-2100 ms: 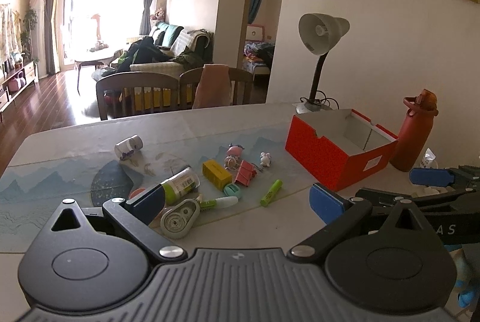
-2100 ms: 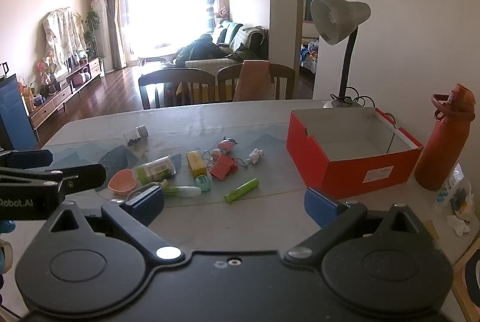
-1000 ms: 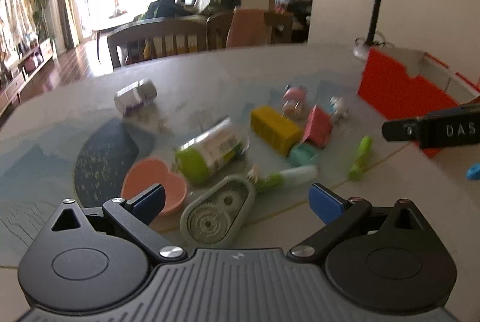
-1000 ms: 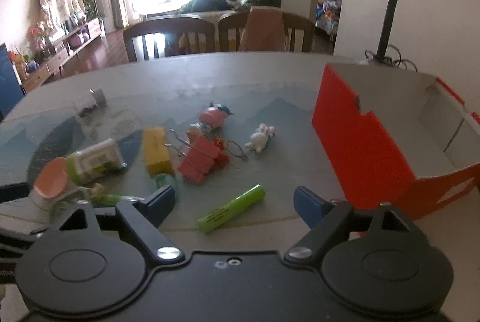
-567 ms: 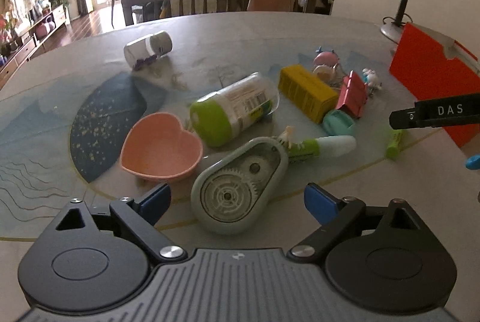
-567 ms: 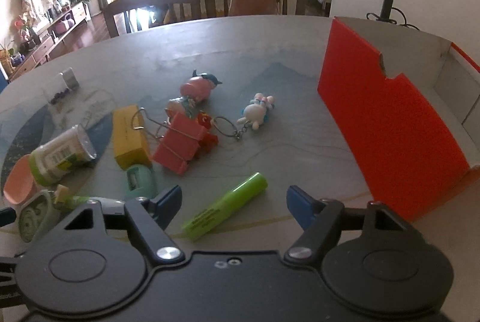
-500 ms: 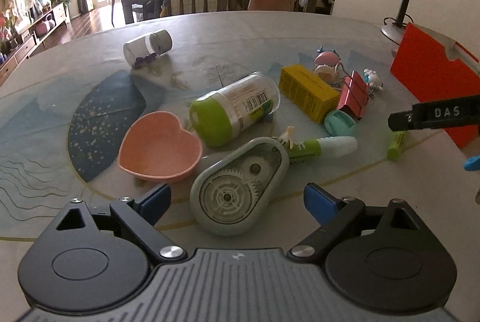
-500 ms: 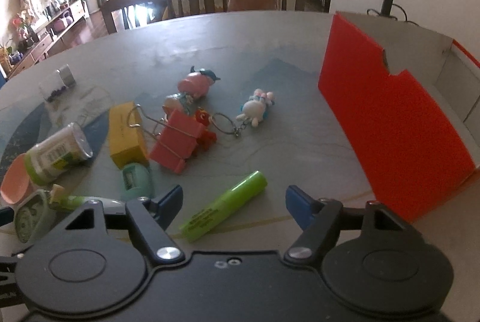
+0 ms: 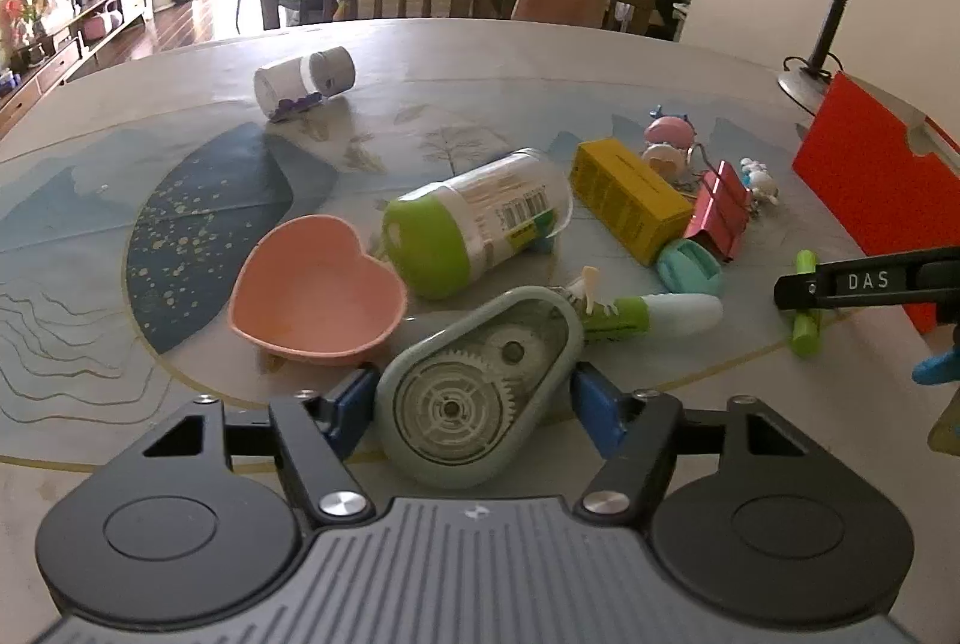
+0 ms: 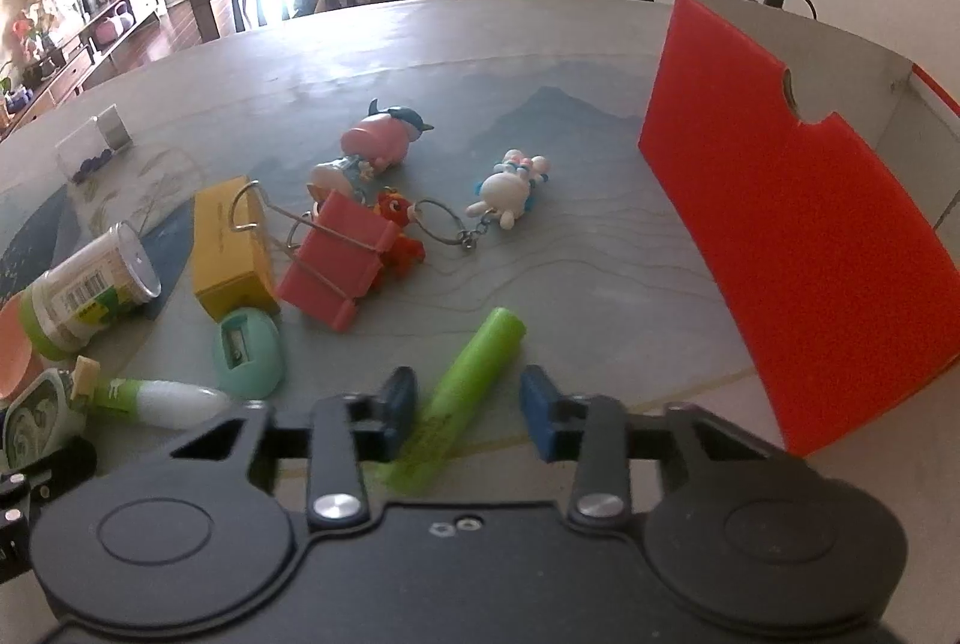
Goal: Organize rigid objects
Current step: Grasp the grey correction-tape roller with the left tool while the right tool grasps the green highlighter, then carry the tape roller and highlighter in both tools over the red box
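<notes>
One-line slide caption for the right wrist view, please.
Right gripper closing around a green highlighter on the table, red box beside it.

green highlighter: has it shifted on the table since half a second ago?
No. In the right wrist view the green highlighter lies at the same angle, its tip the same way from the pink binder clip; only the closing right tool straddles it now.

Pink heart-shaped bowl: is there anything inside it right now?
The pink heart bowl looks empty in the left wrist view; its bare floor shows. The strip just inside its near rim is hidden. The right wrist view shows only its edge.
</notes>
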The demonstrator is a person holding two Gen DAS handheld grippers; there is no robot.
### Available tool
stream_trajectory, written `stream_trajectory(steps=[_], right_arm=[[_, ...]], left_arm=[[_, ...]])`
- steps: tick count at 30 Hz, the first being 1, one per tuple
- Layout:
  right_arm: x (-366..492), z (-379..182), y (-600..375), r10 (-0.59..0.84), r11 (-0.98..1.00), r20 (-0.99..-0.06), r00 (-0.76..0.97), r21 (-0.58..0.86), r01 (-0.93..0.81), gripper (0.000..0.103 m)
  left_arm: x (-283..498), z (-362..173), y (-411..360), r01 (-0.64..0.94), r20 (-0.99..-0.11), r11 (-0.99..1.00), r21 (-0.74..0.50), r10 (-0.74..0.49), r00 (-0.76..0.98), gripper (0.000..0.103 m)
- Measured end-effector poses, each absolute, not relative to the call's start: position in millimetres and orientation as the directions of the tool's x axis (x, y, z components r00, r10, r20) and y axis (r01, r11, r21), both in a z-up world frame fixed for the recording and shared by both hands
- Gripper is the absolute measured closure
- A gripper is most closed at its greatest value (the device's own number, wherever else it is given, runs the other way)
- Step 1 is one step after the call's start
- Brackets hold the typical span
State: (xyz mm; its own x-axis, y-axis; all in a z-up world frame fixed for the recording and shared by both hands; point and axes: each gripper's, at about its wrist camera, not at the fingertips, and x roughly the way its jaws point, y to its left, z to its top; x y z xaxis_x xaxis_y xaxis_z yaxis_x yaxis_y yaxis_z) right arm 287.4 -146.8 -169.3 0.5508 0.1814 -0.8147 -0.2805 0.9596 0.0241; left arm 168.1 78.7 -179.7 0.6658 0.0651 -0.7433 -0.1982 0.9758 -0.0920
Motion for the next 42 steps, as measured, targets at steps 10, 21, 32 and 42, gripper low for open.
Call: stream_trajectory(steps=[10, 21, 32, 42], right_arm=[[279.2, -162.1, -153.6, 0.189, 0.956, -0.801, 0.569, 0.018, -0.292, 0.087], [252.5, -139.4, -168.5, 0.216, 0.957, -0.779, 0.589, 0.048, -0.288, 0.087], [207.5, -112.7, -178.8, 0.246, 0.954, -0.754, 0.608, 0.079, -0.289, 0.087], [173.4, -54.2, -202.4, 0.275, 0.955, -0.689, 0.671, 0.119, -0.270, 0.087]], left_arm=[[167.5, -179.5, 75.8, -0.197, -0.751, 0.978, -0.073, 0.076, 0.656, 0.036], [153.5, -176.7, 73.7, -0.184, -0.751, 0.978, -0.096, 0.051, 0.658, 0.048], [122.4, -156.5, 67.3, -0.146, -0.712, 0.983, -0.113, 0.023, 0.702, 0.049], [95.9, -96.9, 44.4, -0.048, -0.642, 0.992, -0.121, -0.041, 0.766, 0.048]])
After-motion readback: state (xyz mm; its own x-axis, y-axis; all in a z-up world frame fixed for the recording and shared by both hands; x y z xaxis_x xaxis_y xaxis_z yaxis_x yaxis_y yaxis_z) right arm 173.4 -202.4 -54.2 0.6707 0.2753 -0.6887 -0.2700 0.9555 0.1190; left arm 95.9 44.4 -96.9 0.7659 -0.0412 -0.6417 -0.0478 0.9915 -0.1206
